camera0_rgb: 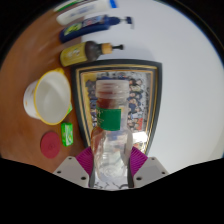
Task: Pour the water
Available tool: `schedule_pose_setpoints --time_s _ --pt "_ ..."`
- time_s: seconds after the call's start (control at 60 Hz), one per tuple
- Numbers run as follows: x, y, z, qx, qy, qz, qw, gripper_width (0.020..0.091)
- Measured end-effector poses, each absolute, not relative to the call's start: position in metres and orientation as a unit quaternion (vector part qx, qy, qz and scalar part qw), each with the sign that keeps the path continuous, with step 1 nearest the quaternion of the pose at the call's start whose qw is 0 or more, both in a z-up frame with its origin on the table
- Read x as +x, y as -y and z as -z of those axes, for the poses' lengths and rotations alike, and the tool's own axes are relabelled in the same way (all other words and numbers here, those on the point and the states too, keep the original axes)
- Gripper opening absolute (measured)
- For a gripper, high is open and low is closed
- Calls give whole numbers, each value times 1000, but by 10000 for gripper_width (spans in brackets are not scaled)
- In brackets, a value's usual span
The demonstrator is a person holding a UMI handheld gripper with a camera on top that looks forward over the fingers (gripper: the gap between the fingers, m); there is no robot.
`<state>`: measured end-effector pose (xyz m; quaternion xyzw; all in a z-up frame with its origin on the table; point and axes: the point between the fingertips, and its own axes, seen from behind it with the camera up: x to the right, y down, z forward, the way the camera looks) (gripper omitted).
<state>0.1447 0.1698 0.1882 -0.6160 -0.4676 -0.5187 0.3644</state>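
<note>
Clear plastic water bottle (pixel 110 150), green label, upright between gripper (pixel 111 163) fingers, purple pads (pixel 86 160) pressed on both sides: clenched on bottle. Just beyond, cup (pixel 110 97) on ornate framed tray (pixel 150 90). Beside tray: white bowl (pixel 50 95), small green box (pixel 68 135), pink lid (pixel 51 146). Toward tabletop far edge: yellow bottle (pixel 85 53), tubes.

The lower part of the clear plastic bottle with a green label (pixel 110 140) is cut off. It hides part of the ornate framed tray (pixel 150 85). The gripper (pixel 111 163) fingertips are partly covered.
</note>
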Motion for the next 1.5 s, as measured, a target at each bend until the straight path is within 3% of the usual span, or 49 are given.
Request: schedule_pose_setpoints --time_s 0.217,0.467,0.733,0.917,1.05,1.083,1.15,1.2,1.283,1.5 --pt "146 -155 -186 -772 273 294 493 441" --pt "145 -164 -123 -841 92 53 531 443" --pt "147 -177 -50 -851 30 -17 525 447" --pt "150 -177 -51 -831 23 -9 556 464" --pt "151 -177 -50 -837 28 -5 546 564" --pt "151 -175 -46 -845 31 0 533 635" --pt "147 -165 -43 -856 35 -5 515 866" --pt "146 -155 -45 -862 34 -3 506 830" --pt "145 -133 -54 -870 35 11 492 861" --pt "131 -31 -93 -895 16 42 444 857"
